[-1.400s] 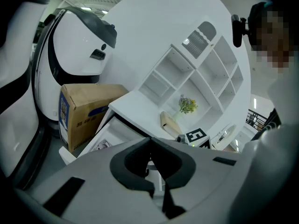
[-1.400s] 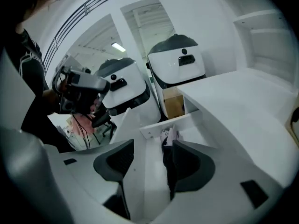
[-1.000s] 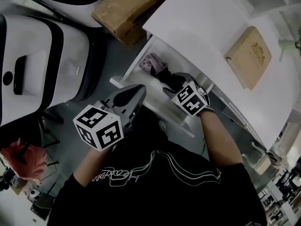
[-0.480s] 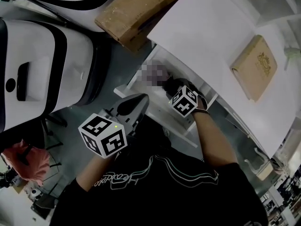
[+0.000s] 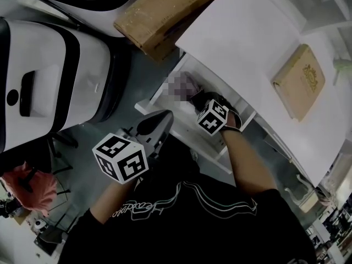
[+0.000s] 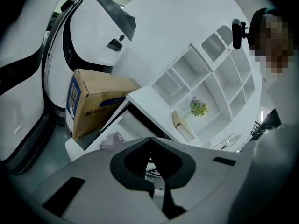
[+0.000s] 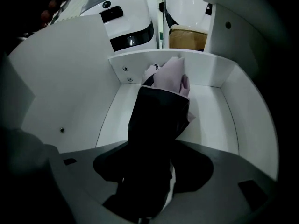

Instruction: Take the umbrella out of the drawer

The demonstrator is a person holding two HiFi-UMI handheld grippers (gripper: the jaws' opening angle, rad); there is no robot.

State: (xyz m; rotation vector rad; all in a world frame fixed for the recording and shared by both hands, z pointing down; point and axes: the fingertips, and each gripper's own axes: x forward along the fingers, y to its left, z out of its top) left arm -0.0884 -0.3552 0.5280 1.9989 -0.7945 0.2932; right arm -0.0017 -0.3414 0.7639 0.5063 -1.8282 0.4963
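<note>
Your right gripper (image 7: pixel 154 150) was down inside the drawer (image 7: pixel 243 120), its jaws clamped on the dark near end of the umbrella (image 7: pixel 161 106). The umbrella lay on the drawer's floor, its long axis running straight away from your fingers toward the drawer's far wall, the pale pink end close against that wall. Your left gripper (image 6: pixel 149 141) hung outside the drawer's front, jaws together on nothing, so the right was plainly the nearer hand. I judged the lift would need to come up and back along that axis, clear of the desk top (image 5: pixel 247 37) overhanging the drawer.
</note>
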